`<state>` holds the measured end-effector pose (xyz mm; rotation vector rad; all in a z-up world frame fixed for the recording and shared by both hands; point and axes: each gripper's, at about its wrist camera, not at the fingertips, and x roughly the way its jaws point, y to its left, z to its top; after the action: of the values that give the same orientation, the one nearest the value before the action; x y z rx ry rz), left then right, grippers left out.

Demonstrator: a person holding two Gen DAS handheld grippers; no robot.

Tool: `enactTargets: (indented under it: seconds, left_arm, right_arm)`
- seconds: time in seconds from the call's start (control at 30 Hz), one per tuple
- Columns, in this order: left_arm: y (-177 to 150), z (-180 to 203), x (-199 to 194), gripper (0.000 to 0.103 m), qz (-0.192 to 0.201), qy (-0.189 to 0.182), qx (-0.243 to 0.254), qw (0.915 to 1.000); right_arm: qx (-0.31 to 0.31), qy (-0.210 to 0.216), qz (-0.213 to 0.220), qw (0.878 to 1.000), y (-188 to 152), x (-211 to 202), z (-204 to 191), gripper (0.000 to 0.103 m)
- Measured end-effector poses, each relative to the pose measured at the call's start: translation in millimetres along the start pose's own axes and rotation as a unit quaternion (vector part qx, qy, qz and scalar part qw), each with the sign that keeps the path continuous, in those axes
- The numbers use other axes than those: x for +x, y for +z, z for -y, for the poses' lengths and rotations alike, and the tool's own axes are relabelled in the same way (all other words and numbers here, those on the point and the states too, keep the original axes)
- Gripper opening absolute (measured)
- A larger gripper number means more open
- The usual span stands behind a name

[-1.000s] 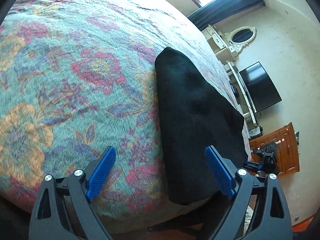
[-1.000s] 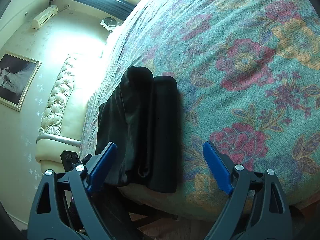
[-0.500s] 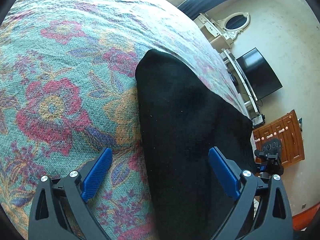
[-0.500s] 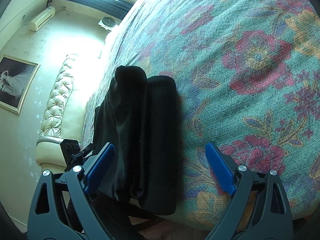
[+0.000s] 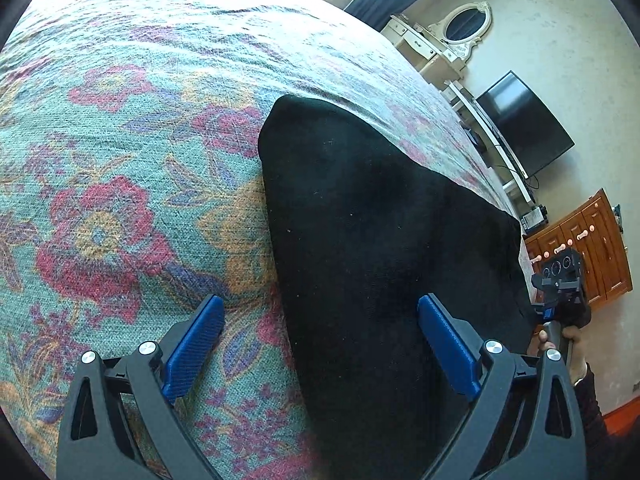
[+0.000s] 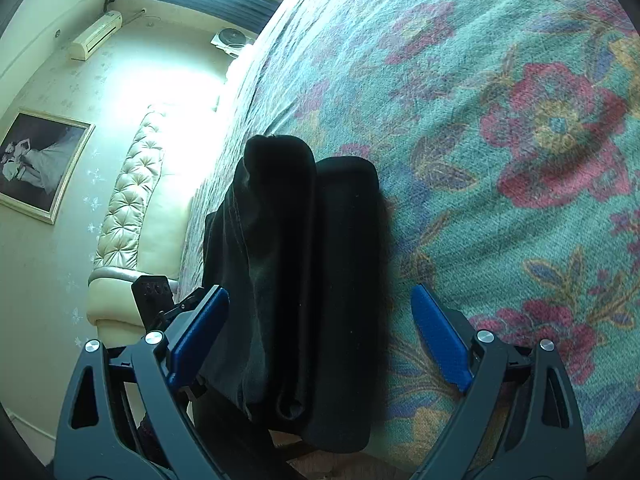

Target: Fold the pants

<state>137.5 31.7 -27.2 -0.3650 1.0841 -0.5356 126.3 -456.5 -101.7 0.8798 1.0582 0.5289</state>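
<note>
**Item: black trousers, folded, on floral bedspread**

Movement since the earlier frames: you brought both grippers in over the bed edge toward the pants, which came to fill more of each view. Your left gripper (image 5: 320, 344), black-framed with blue ribbed pads, had just been widening its jaws; they stood spread, straddling the near left edge of the cloth, pads not pressing it. Your right gripper (image 6: 320, 336), same make, was likewise spread, one pad at the bundle's left side, the other over bare bedspread.

Location: the black fabric pants (image 5: 380, 240) lay at the near edge of the teal, red-and-gold flowered bedspread (image 5: 120, 200), their near end reaching the bed's rim.

Appearance: from the left, a flat dark slab tapering to a rounded far corner; from the right, the pants (image 6: 304, 272) showed as two long stacked rolls side by side, a stitched seam visible on the left one.

Handling, as judged: soft, limp, moderately heavy in layers, not fragile; layers would likely slide apart if pinched singly. Best hold: the near end, both corners, through all layers at once.
</note>
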Motion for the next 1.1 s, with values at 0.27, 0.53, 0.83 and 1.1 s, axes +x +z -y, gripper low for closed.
enactTargets:
  seconds: [0.27,0.53,0.83,1.1]
  left_arm:
    - [5.3,1.7,4.5,0.096,-0.001,-0.012,-0.001,0.9999]
    - [8.7,4.7,9.2,0.096,-0.003,-0.014,0.012,0.9998]
    - [19.5,8.2,15.7,0.096,-0.009,-0.02,0.022,0.9995]
    - [38.7,-10.9,18.5,0.096,-0.013,-0.114,-0.036,0.9927]
  right_arm:
    - [-0.006,0.007,0.002,1.0,29.2,19.7,-4.6,0.093]
    - [-0.016,0.017,-0.014,1.0,58.0,43.9,-11.0,0.093]
    - [-0.029,0.033,-0.034,0.998,67.3,47.6,-7.5,0.086]
    - [-0.011,0.044,-0.037,0.998,66.1,42.4,14.6,0.047]
